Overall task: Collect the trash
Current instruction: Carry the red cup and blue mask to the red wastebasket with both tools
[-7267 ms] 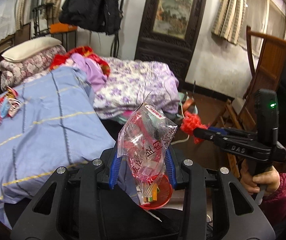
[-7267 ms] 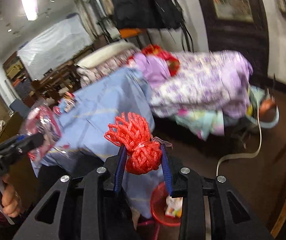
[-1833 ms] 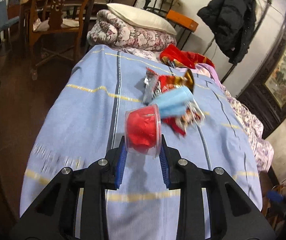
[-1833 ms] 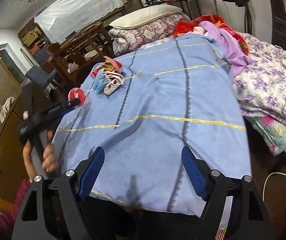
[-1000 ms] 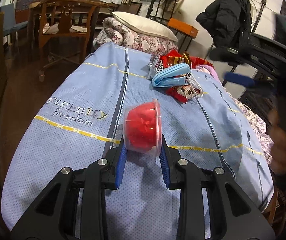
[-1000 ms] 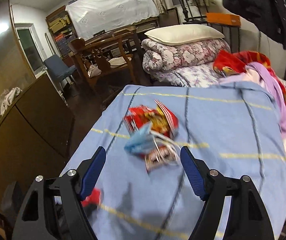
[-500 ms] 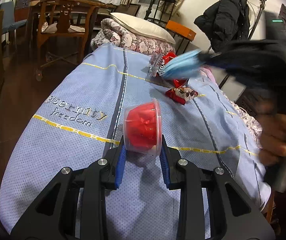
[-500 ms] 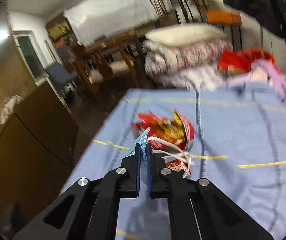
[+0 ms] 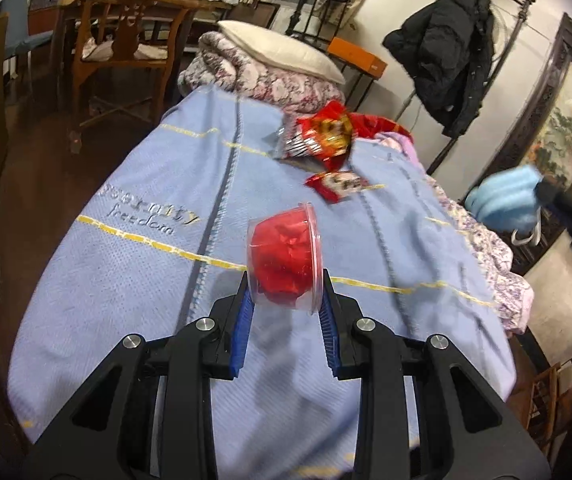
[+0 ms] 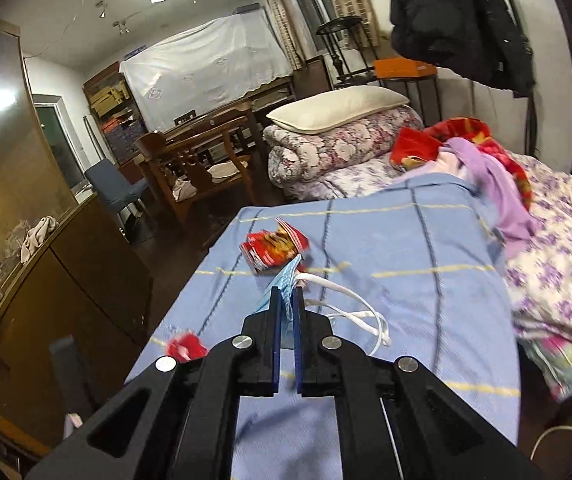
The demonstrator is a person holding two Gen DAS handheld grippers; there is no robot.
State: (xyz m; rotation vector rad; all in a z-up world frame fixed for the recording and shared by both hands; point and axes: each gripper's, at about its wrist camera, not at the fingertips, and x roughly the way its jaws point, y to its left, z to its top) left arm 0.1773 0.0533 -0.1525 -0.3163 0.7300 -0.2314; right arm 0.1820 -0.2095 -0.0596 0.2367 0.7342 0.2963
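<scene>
A clear round plastic cup stuffed with red wrapper [image 9: 284, 258] is clamped by the left gripper [image 9: 284, 304] above the pale blue blanket [image 9: 134, 264]. A blue pleated face mask [image 10: 286, 284] is pinched between the right gripper [image 10: 285, 304] jaws, nearly closed. Red foil snack wrappers [image 9: 325, 136] lie at twelve o'clock beyond the cup.

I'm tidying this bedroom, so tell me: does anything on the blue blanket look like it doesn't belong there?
Yes. Two crumpled red snack wrappers lie on the light blue blanket: a large one near its far end and a small one just in front. They are litter on bedding; nothing looks spilled.
</scene>
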